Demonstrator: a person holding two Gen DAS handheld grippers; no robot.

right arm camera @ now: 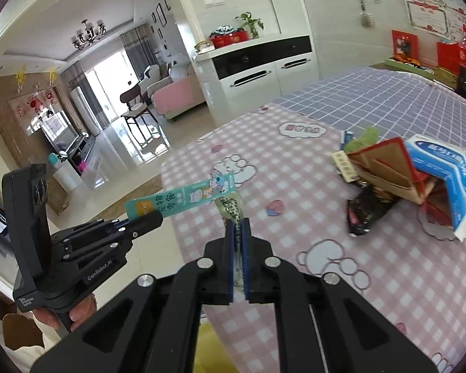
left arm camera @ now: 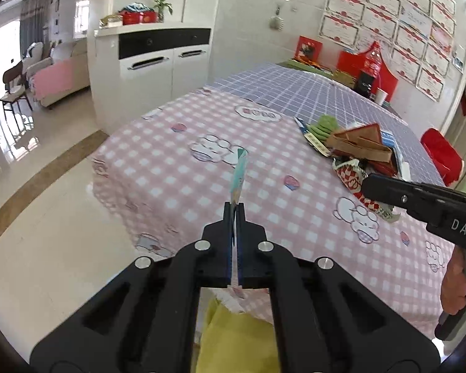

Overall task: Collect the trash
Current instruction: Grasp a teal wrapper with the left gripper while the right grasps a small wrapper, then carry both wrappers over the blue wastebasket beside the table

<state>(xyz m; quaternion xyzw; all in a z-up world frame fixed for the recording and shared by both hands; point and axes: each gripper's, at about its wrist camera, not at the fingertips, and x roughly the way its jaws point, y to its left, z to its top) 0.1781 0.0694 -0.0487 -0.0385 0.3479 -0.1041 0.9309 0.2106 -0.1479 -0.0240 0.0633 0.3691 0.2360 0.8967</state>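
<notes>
My left hand-held gripper (left arm camera: 235,209) is pressed together on a long teal sachet (left arm camera: 238,175), pinching it at one end. From the left wrist camera I see the sachet edge-on, its long axis running straight ahead, away from the fingers, out over the pink checked cloth (left arm camera: 177,168) on the worktop. From the right wrist camera the same sachet (right arm camera: 183,200) shows its printed face, reaching from the left hand-held gripper (right arm camera: 146,219) up and to the right, held in the air above the cloth.

My right hand-held gripper (right arm camera: 238,222) is closed on a crumpled greenish wrapper (right arm camera: 231,206), which sticks forward out of the fingertips and ends just under the far end of the teal sachet; I cannot tell if the two touch.

The trash pile (left arm camera: 357,149) lies to the right on the worktop, near where the pink cloth meets the purple checked cloth (left arm camera: 295,90). In it I make out a brown cardboard piece (right arm camera: 385,164), a blue and white carton (right arm camera: 444,174) lying open on its side, and a dark wrapper (right arm camera: 366,211) at the near edge. I cannot see what the carton holds.
</notes>
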